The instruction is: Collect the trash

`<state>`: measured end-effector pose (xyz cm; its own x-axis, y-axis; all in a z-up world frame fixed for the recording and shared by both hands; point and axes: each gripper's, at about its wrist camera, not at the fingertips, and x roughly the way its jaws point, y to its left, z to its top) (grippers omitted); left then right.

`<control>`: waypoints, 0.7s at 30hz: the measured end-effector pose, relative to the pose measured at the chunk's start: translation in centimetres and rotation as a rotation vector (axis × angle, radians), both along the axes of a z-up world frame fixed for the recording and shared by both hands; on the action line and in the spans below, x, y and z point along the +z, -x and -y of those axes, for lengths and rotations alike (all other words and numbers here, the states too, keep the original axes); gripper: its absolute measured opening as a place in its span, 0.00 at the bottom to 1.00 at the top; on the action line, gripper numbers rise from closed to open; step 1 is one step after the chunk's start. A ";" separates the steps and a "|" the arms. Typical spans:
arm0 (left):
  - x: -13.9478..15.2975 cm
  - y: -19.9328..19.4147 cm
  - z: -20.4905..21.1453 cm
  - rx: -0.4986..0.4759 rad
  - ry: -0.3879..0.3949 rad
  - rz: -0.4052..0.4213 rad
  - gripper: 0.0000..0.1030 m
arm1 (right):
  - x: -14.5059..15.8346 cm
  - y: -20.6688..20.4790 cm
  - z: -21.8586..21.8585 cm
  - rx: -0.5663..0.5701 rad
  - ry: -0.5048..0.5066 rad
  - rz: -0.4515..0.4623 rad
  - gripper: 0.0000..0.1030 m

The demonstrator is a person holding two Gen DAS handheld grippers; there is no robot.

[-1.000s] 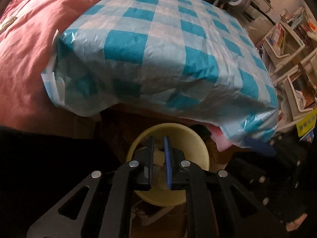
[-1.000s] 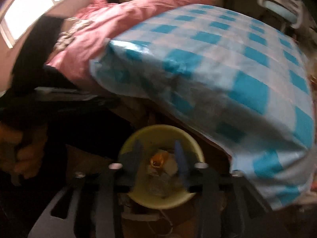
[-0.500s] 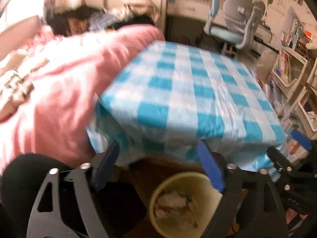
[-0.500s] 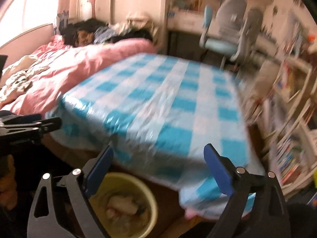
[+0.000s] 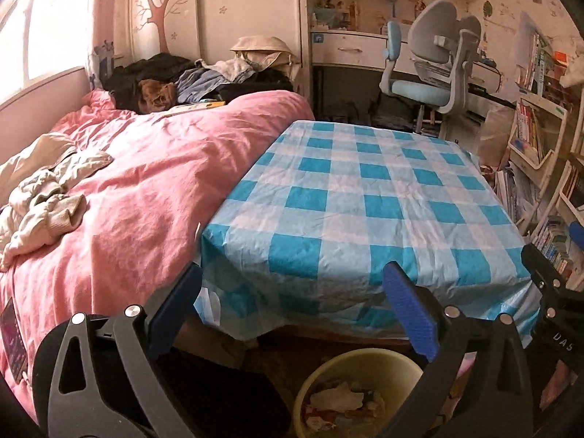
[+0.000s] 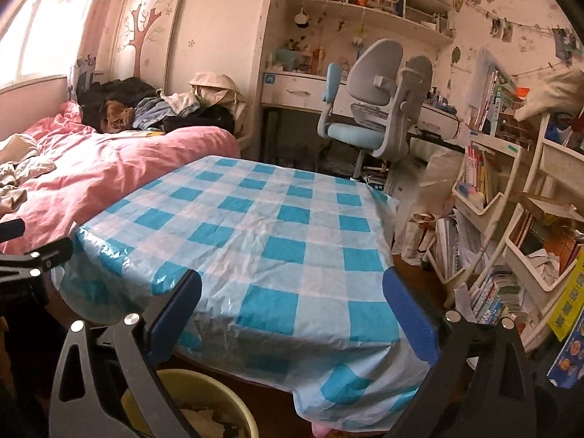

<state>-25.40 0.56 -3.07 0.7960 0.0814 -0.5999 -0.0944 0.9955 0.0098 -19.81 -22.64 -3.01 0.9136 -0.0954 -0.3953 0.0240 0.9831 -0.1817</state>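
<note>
From the left wrist view, the left gripper [image 5: 292,310] has its jaws spread wide and still opening, with nothing between the blue pads [image 5: 408,310]. Below them a yellow trash bin [image 5: 317,383] sits on the floor under the near edge of a table draped in a blue-and-white checked tablecloth [image 5: 365,200]. Crumpled paper trash [image 5: 343,398] lies inside; the gripper's right finger and the frame's lower edge cut off much of the bin. At the right edge part of the right gripper [image 5: 547,284] shows, its fingertips out of frame. A bed with a pink duvet [image 5: 146,182] lies just beside the table.

From the right wrist view, the right gripper [image 6: 292,310] is likewise wide and opening, empty. The bin [image 6: 204,383] shows only as a rim sliver behind the left finger, its contents probably paper, hard to make out. A grey desk chair [image 6: 379,84] stands beyond the table.
</note>
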 end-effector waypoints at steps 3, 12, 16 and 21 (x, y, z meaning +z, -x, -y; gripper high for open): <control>0.0 0.1 -0.2 0.003 0.008 0.002 0.93 | 0.1 0.3 -0.1 -0.007 0.003 0.014 0.92; -0.2 -0.1 -0.3 0.006 0.000 -0.004 0.93 | 0.0 0.4 -0.1 -0.008 0.004 0.018 0.92; -0.3 -0.1 -0.2 0.007 -0.001 -0.004 0.93 | 0.0 0.4 -0.2 -0.009 0.007 0.011 0.92; -0.3 -0.1 -0.2 0.008 -0.002 -0.004 0.93 | 0.0 0.5 -0.2 -0.010 0.009 0.010 0.92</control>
